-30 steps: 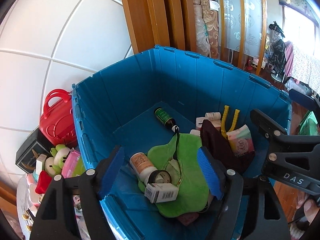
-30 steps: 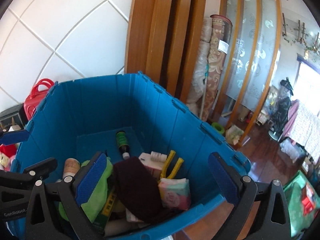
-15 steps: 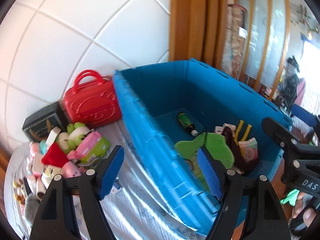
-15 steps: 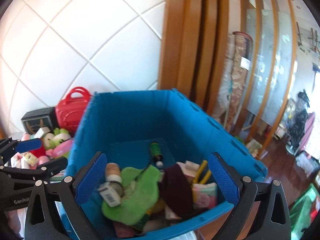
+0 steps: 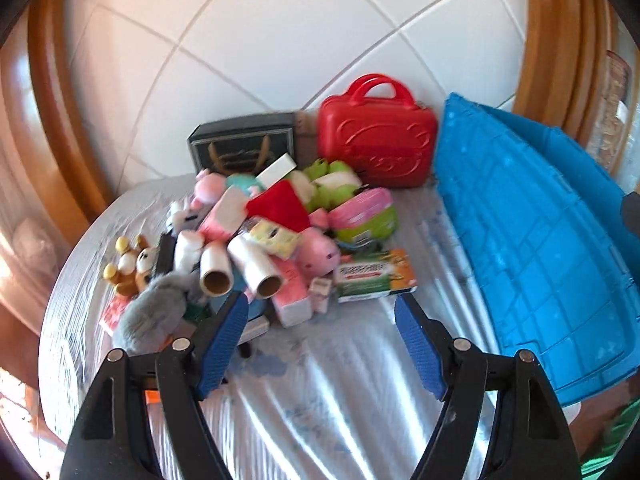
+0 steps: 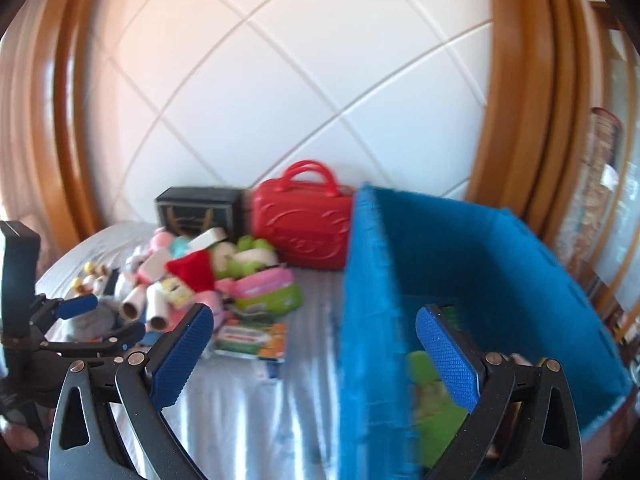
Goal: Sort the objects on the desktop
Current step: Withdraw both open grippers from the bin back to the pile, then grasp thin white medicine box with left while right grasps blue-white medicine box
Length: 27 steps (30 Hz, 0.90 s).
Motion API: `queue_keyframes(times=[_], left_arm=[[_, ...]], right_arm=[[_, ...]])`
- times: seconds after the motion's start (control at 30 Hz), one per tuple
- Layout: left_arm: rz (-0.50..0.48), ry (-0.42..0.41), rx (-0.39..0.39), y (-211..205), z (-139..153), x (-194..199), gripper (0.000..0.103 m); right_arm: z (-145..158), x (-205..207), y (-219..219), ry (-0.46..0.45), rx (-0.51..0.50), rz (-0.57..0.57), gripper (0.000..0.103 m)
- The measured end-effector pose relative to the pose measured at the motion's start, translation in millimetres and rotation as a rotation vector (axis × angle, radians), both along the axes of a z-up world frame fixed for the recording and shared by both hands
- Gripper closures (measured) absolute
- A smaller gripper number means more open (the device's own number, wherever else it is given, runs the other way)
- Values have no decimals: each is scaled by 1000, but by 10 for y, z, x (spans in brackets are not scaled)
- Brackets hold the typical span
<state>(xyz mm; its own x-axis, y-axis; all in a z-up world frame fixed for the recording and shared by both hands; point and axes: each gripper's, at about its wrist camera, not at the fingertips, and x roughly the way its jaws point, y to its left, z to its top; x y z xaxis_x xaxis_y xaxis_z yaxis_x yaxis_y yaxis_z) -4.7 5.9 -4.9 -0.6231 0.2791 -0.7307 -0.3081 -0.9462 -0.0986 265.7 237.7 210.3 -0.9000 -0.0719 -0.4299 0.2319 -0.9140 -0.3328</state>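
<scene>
Jaws spread empty on my left gripper (image 5: pixel 322 320), I face the clutter pile (image 5: pixel 264 236) at twelve o'clock, ready to pick, while my right gripper (image 6: pixel 314 334), likewise released, has the blue bin (image 6: pixel 472 264) at two o'clock.

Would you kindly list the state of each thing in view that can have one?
left gripper: open, empty.
right gripper: open, empty.
blue crate: open-topped, partly filled.
red case: shut, upright.
black box: shut, upright.
green and orange carton: lying flat.
two paper rolls: lying on their sides.
</scene>
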Motion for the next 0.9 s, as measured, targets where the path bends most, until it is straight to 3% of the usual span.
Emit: queue_keyframes(times=[0.2,0.33,0.7,0.9], left_arm=[[112,-88,-6,-738,-517,-108,28],[117,-123,-1,-917,-770,-147,28],[42,-234,8,-765,-1524,-387,28],[41,-287,0,-651,-1797,-740,28]], right_arm=[[-603,-262,-556,-153,8,94,0],[-974,-453,-701,-234,30,90,0],[-1856,-930,-293,-429,37,-50,0],[-2088,-1221,-14,-495,31,-121,0]])
